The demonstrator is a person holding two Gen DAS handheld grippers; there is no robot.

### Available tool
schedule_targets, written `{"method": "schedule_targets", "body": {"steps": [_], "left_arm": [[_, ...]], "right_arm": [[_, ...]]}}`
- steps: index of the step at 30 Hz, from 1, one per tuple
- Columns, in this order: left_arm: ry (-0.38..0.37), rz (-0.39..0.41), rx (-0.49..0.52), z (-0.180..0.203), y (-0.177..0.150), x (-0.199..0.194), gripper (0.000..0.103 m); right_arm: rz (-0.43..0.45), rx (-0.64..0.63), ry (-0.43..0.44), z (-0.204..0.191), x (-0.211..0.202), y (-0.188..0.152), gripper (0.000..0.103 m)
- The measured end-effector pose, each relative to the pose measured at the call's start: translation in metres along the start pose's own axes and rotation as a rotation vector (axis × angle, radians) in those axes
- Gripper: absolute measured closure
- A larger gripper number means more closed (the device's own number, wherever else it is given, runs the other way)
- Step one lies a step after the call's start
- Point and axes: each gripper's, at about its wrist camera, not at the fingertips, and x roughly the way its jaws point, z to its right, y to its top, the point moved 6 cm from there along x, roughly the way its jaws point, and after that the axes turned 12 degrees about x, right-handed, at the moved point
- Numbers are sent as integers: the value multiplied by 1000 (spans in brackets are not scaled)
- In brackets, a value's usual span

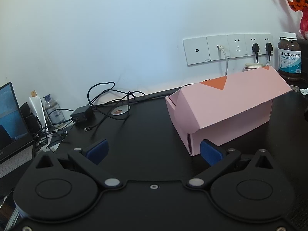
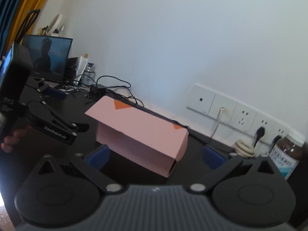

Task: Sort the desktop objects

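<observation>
A pink cardboard box with orange triangles on its lid sits on the black desk; the lid looks slightly ajar. My left gripper is open and holds nothing, and its right blue pad is close to the box's near corner. In the right wrist view the same box lies just beyond my right gripper, which is open and empty, with the box's near end between the lines of its fingers. The left gripper, held by a hand, is left of the box.
A fish oil bottle and a red vase of orange flowers stand at the right by the wall sockets. A charger with tangled cables, a clear bottle and a laptop crowd the left side.
</observation>
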Motion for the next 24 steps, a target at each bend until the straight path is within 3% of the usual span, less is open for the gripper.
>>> {"method": "schedule_targets", "body": {"steps": [6, 9, 13, 16, 20, 24], "left_arm": [[-82, 3, -71, -7, 3, 3, 0], [-102, 20, -112, -16, -1, 0, 0], [-55, 8, -94, -24, -7, 4, 0], [-66, 9, -97, -27, -12, 5, 0], [-113, 16, -95, -26, -13, 5, 0], [-162, 8, -125, -28, -15, 6, 0]], "right_arm": [[87, -152, -129, 5, 20, 7, 1], [89, -232, -102, -4, 30, 14, 1], [81, -381, -67, -30, 44, 11, 1], [76, -454, -44, -45, 53, 5, 1], [65, -480, -49, -54, 63, 1, 1], [74, -418, -41, -54, 70, 8, 2]]}}
